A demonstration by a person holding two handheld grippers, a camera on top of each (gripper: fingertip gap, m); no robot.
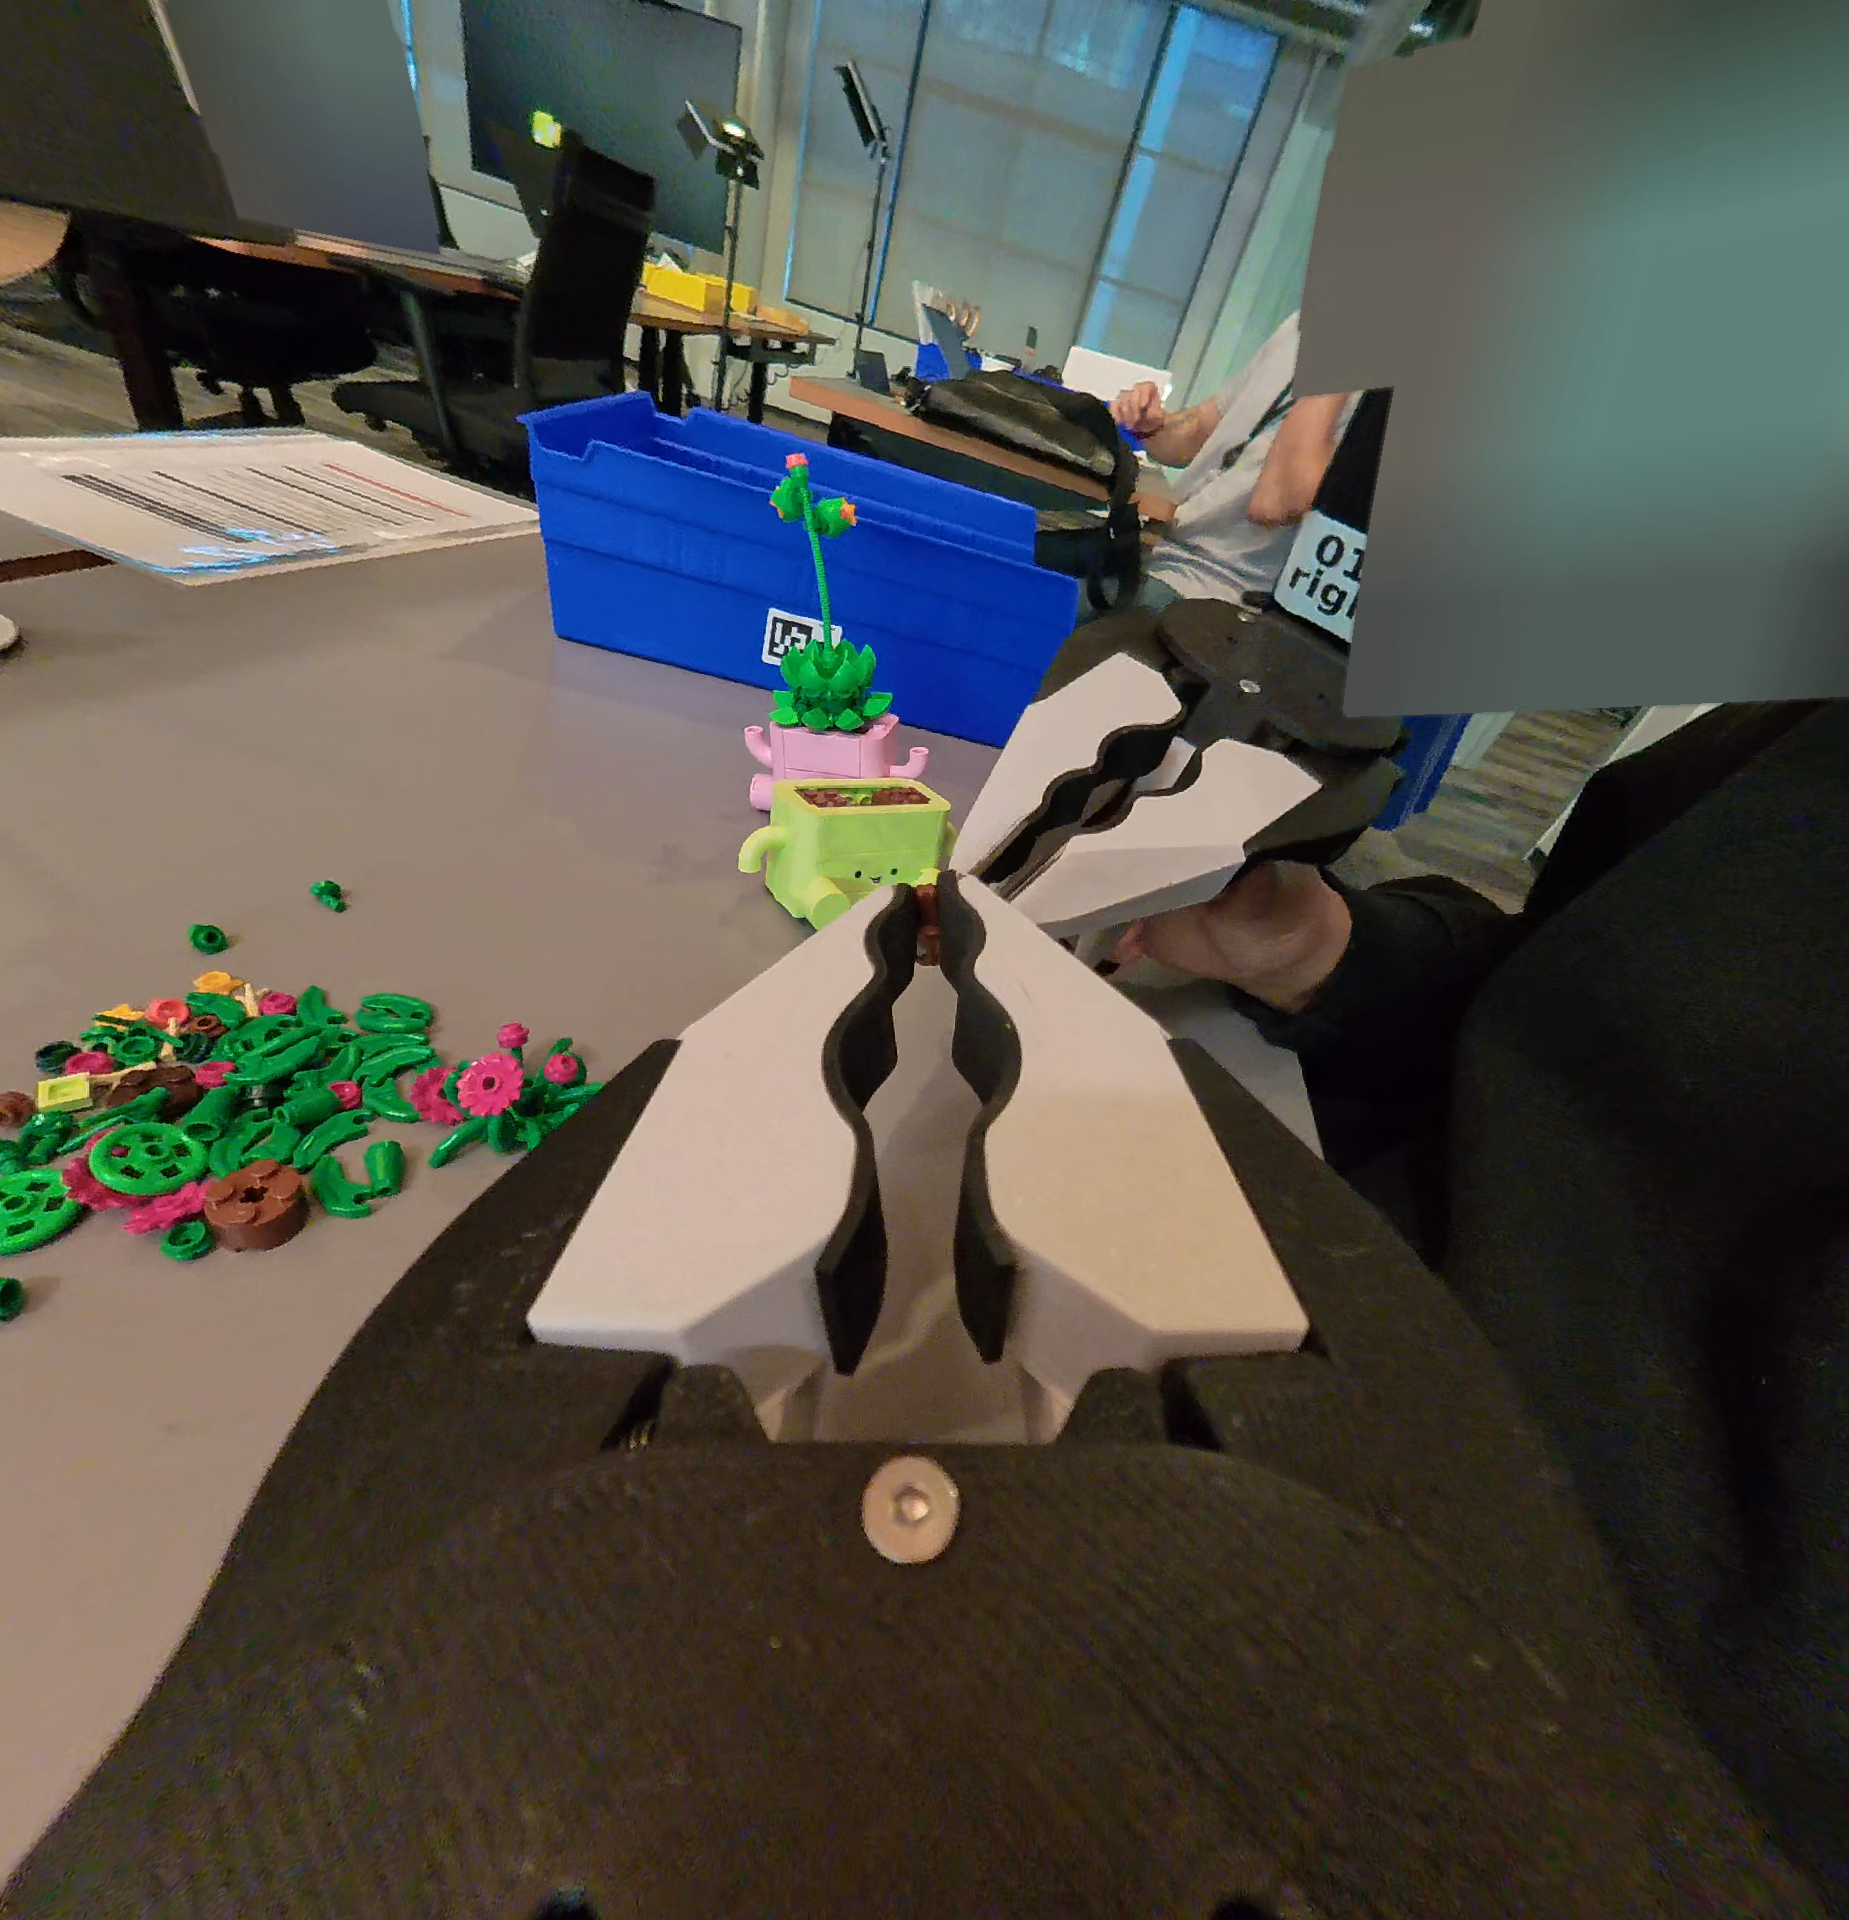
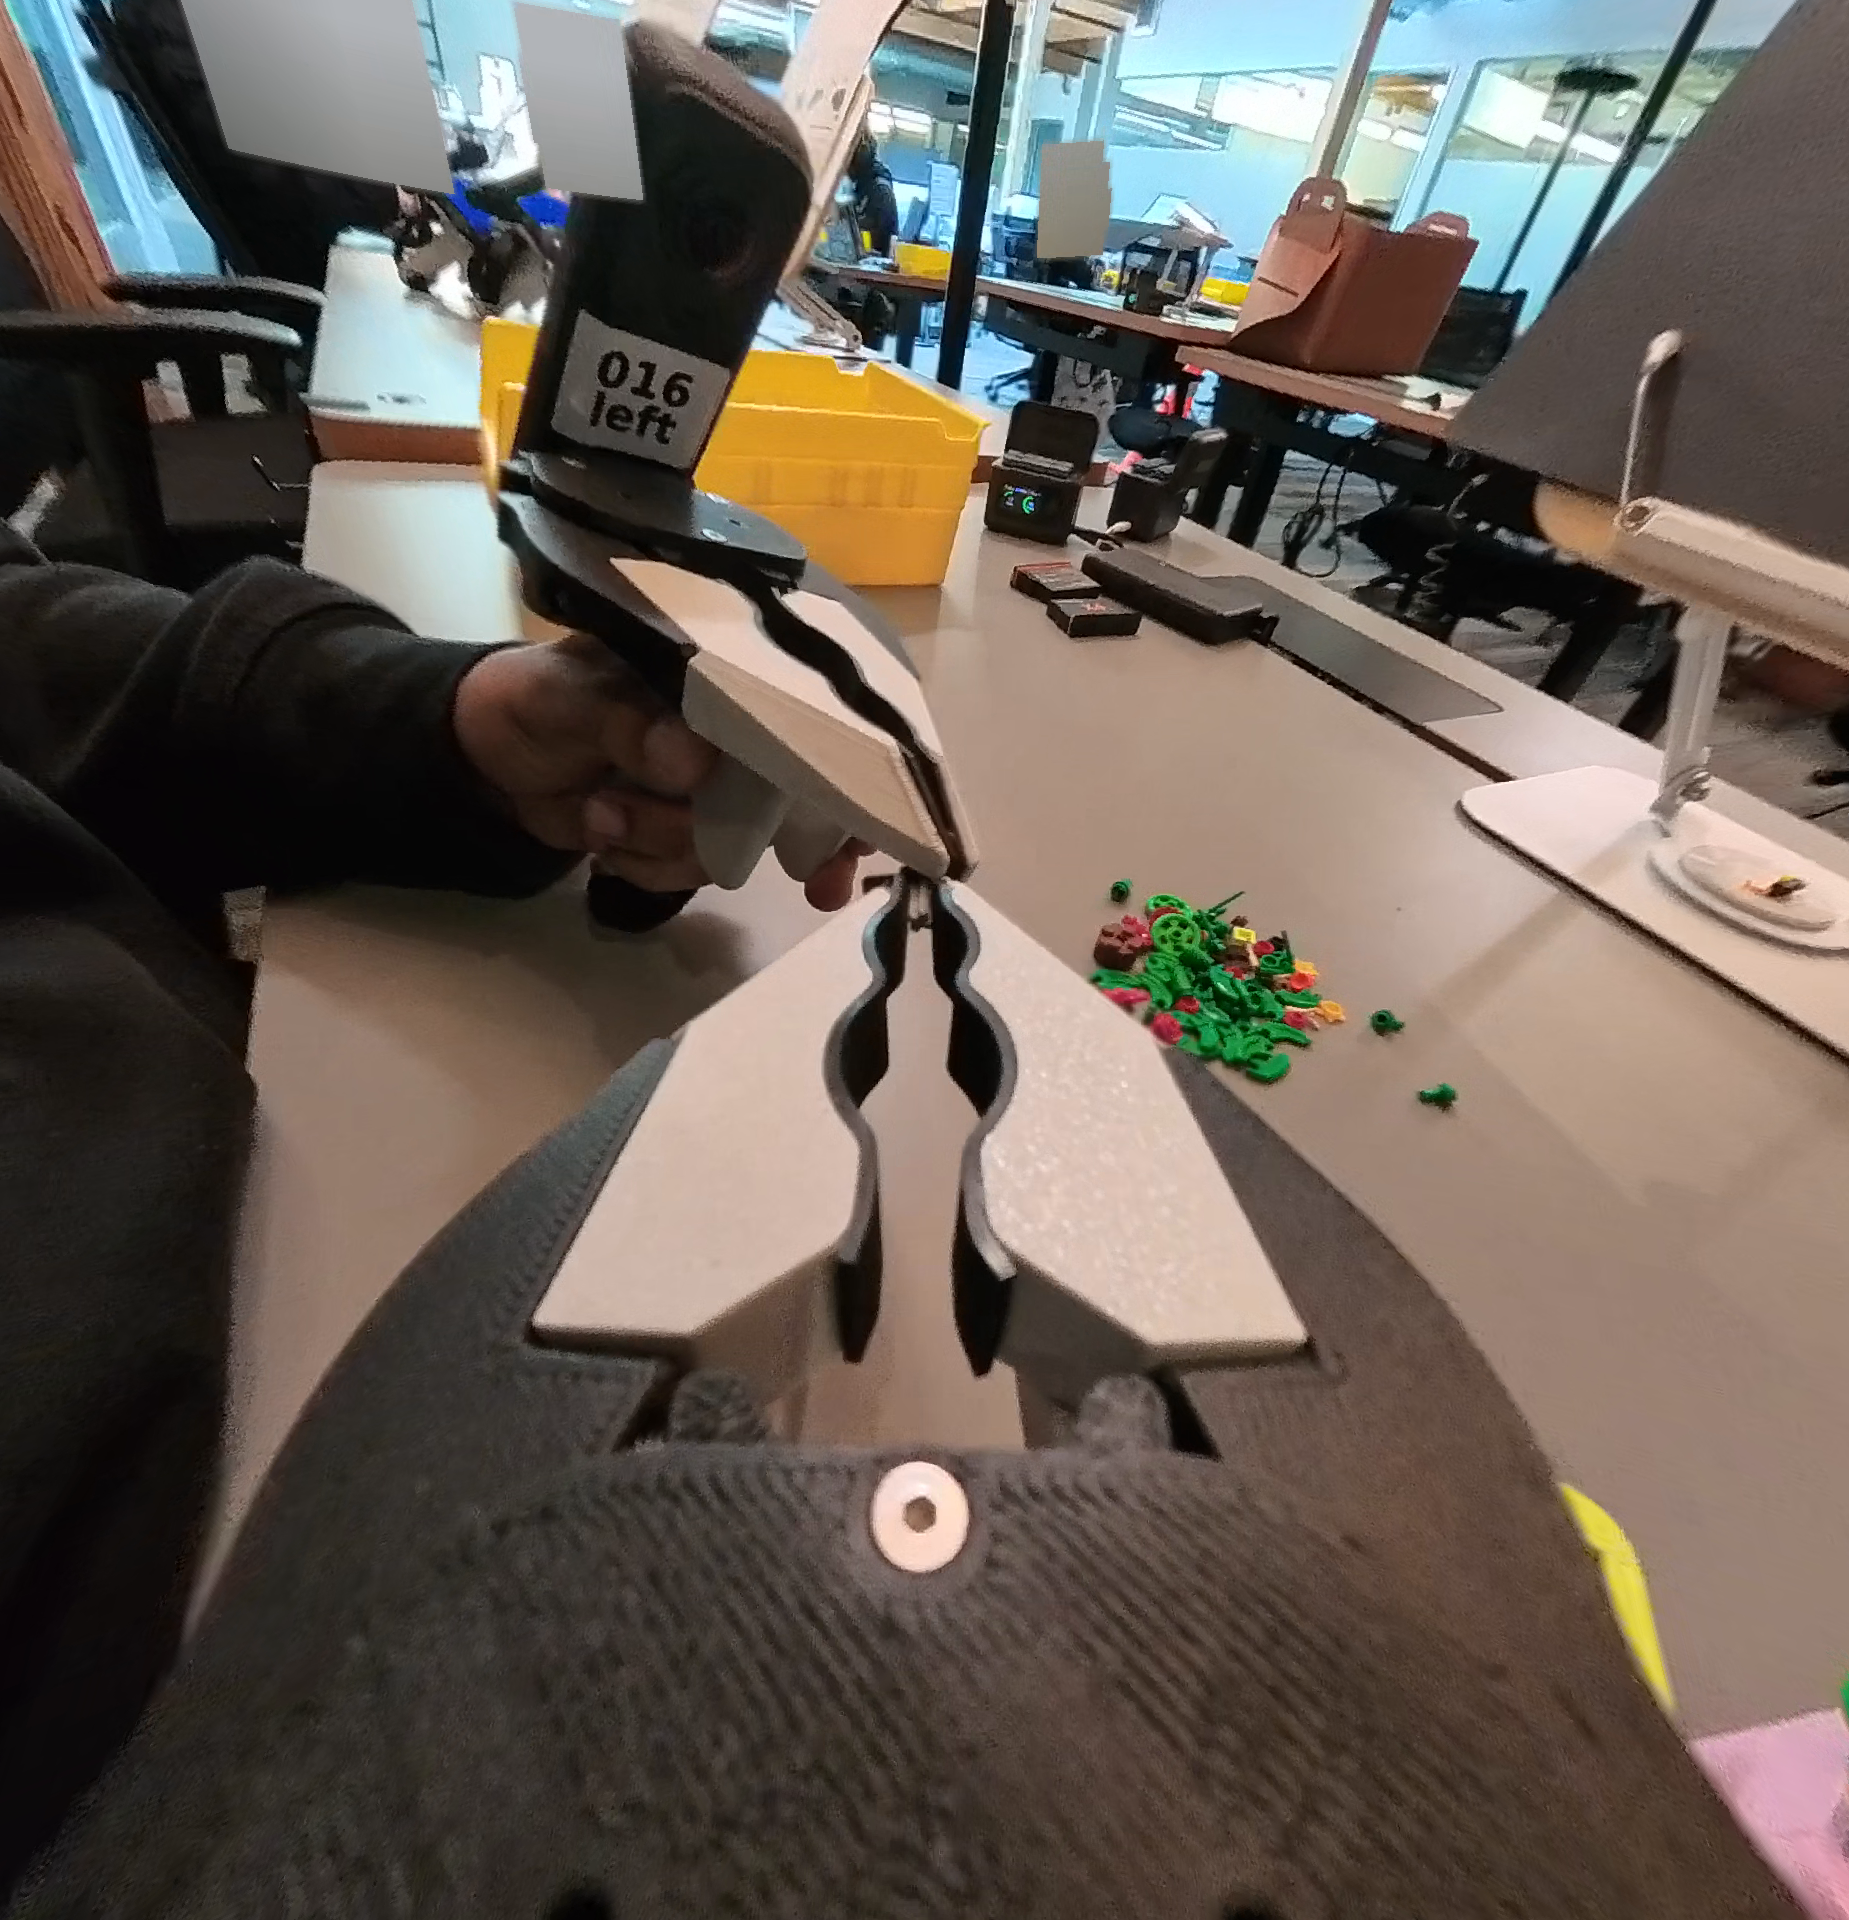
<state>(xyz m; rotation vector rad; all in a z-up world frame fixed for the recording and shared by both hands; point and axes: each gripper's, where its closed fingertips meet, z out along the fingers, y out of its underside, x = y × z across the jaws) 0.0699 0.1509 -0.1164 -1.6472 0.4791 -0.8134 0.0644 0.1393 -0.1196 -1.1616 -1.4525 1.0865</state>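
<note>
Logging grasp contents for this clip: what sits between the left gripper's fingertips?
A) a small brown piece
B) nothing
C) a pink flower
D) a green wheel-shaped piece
A: in the left wrist view the left gripper has its fingertips closed on a small brown piece, in front of the green pot figure.

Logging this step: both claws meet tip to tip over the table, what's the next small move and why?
Probably keep the left claw shut and ease the right claw a touch closer. The left one pinches a small brown piece at its very tips, the two sets of tips almost touch, and what the right one grips is too small to tell. The green pot sits just beyond.
</note>
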